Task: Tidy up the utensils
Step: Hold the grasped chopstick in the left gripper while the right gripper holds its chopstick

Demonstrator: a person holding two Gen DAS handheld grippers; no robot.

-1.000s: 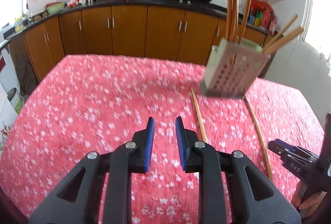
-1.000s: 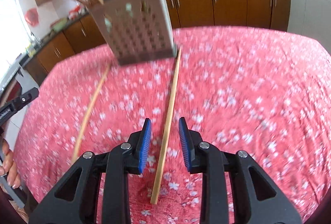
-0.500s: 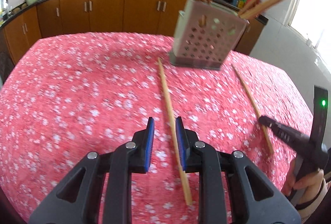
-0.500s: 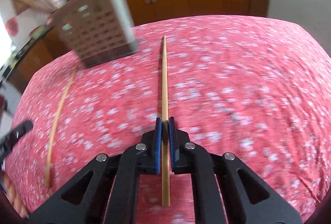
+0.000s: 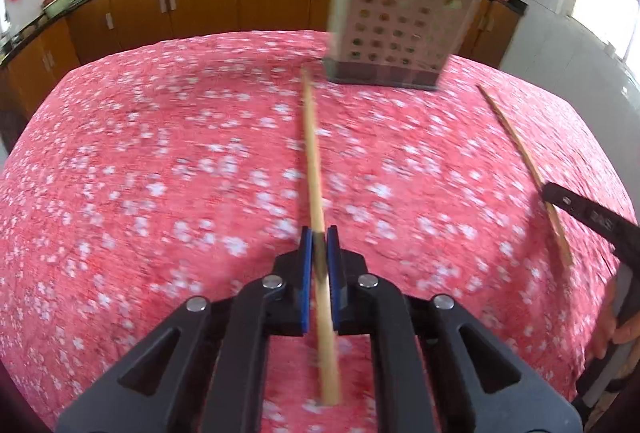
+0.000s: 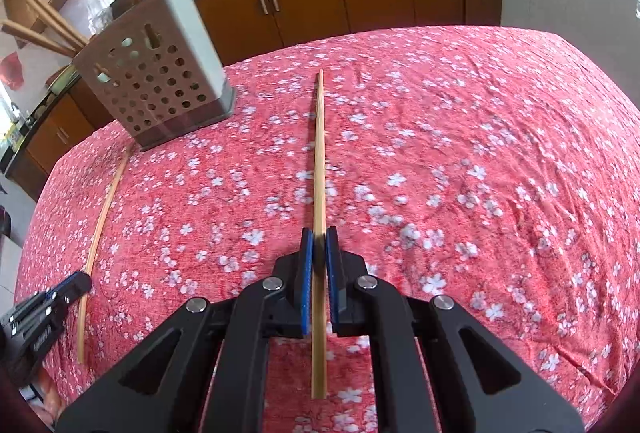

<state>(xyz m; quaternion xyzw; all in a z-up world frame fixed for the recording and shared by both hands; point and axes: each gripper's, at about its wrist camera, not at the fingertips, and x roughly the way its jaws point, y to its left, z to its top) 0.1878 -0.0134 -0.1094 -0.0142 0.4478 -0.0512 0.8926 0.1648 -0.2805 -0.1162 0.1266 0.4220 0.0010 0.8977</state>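
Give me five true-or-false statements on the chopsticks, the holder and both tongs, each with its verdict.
1. The left tongs are shut on a chopstick. True.
2. The right tongs are open, with nothing between them. False: they grip the other chopstick.
3. The perforated holder already has chopsticks in it. True.
4. The holder lies on its side. False: it stands upright on the red floral tablecloth.
5. Both loose chopsticks are inside the holder. False: each is still in tongs.

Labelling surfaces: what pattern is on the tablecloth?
Red tablecloth with small white blossoms, sharpest in the right wrist view.
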